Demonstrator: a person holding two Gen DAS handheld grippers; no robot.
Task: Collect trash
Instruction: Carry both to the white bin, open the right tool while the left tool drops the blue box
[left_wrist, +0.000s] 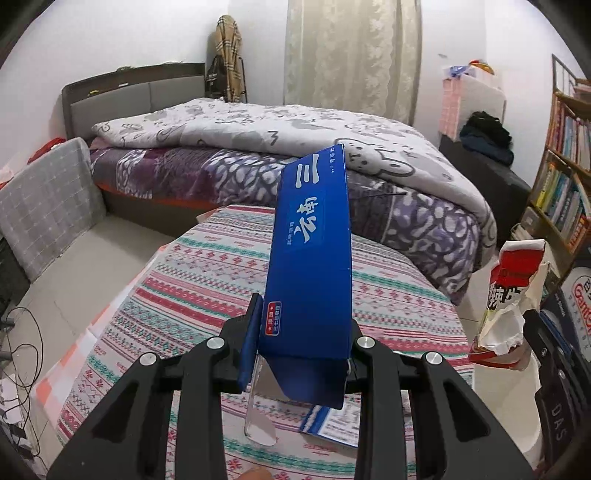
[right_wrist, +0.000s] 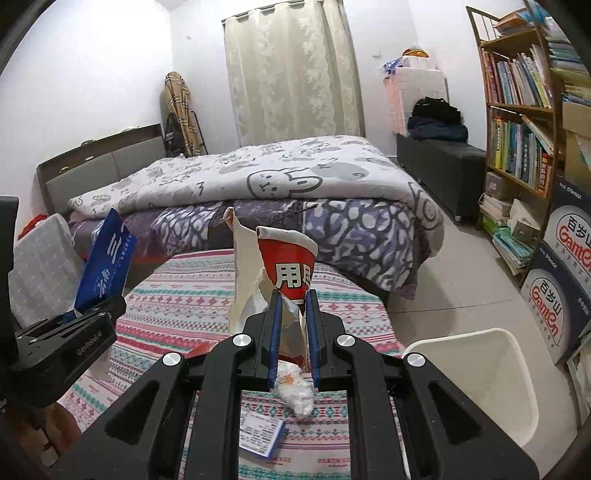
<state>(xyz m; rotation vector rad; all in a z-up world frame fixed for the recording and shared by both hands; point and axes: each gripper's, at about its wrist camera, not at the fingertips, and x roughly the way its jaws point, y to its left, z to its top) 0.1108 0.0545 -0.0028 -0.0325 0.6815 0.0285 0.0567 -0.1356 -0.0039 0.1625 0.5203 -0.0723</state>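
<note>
Fingers of the left gripper (left_wrist: 301, 350) pinch a blue carton (left_wrist: 310, 258) and those of the right gripper (right_wrist: 291, 332) a torn red wrapper (right_wrist: 286, 271), both above the worktop (right_wrist: 184, 295), the white bin (right_wrist: 480, 376) unreached, a crumpled tissue (right_wrist: 297, 397) and a leaflet (right_wrist: 260, 437) left.

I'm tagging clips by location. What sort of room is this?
A bedroom, most likely: a bed with a rabbit-print quilt, a curtain behind it, and a bookshelf along the wall.

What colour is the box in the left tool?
Blue, with white lettering: the box shows best in the left wrist view.
</note>
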